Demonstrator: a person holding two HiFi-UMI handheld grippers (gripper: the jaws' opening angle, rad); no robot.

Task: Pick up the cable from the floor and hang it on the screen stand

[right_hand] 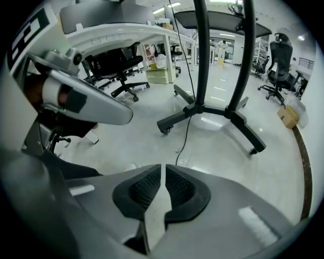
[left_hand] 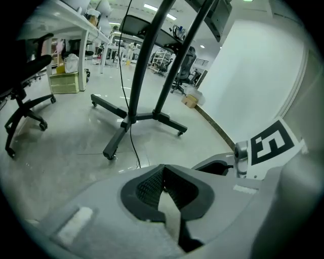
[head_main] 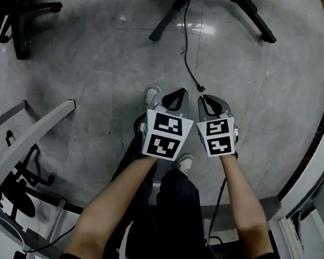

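While the person stands facing the screen stand (head_main: 167, 20), both tools are carried level and side by side out in front, which looks like a ready pose before any reaching. The left hand-held gripper (head_main: 177, 98) is clenched, its ribbed pads (left_hand: 148, 188) meeting at the tips with nothing between them. The right hand-held gripper (head_main: 209, 104) is likewise closed to a thin slit and carries nothing.

The cable (head_main: 186, 43) lies on the floor (head_main: 90, 52). It trails from the stand's wheeled base toward the person and ends in a small plug (head_main: 200, 89) just ahead of the two gripper tips in the head view. Both gripper views show it dropping along the stand's uprights (right_hand: 202, 55) before it runs out across the floor.

I'd judge the pick-up hasn't started. The loose plug end lies nearest the right gripper, so that one seems best placed, but its jaws would have to part first and the person would need to bend well down.
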